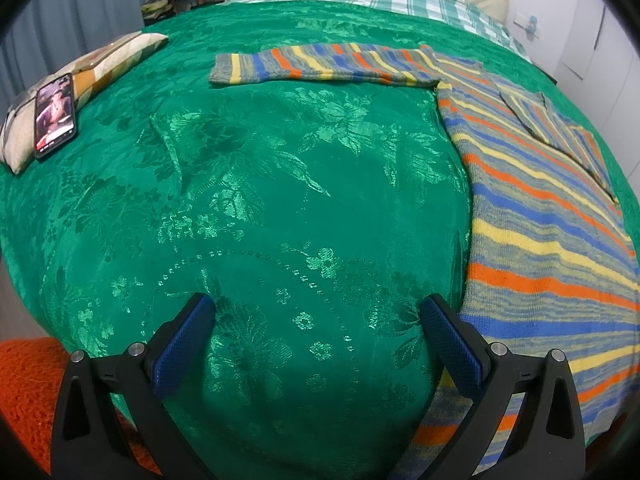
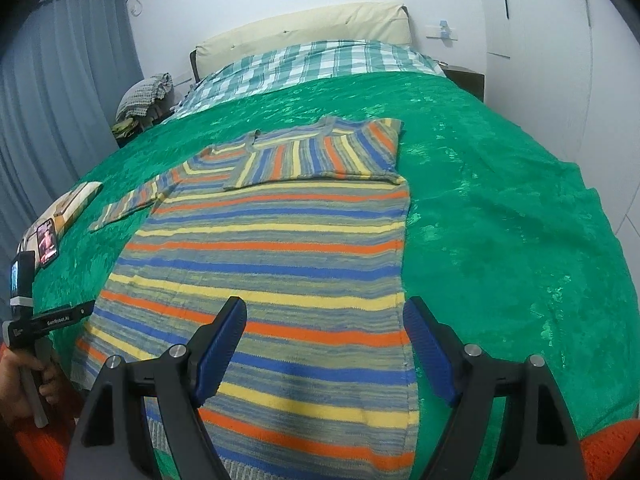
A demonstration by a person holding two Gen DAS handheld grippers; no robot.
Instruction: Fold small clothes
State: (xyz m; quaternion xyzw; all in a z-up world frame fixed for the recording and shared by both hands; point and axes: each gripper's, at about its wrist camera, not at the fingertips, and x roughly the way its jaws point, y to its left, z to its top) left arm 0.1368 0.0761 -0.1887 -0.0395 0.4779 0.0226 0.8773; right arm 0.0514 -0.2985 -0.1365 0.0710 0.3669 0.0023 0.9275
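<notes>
A striped knit sweater (image 2: 272, 264) in orange, blue, yellow and grey lies flat on the green bedspread (image 2: 500, 208). Its right sleeve (image 2: 320, 156) is folded across the chest. Its left sleeve (image 1: 320, 66) stretches straight out to the left. My left gripper (image 1: 318, 320) is open and empty above the bedspread, just left of the sweater's hem (image 1: 532, 300). My right gripper (image 2: 324, 320) is open and empty above the lower right part of the sweater. The left gripper's body shows in the right wrist view (image 2: 28, 316), held by a hand.
A phone (image 1: 56, 114) with a lit screen lies on a patterned pillow (image 1: 100, 64) at the left of the bed. A checked sheet (image 2: 304, 68) and cream headboard (image 2: 304, 28) are at the far end. Clothes (image 2: 148, 90) are piled beside grey curtains (image 2: 68, 100). Orange fabric (image 1: 24, 380) hangs at the near edge.
</notes>
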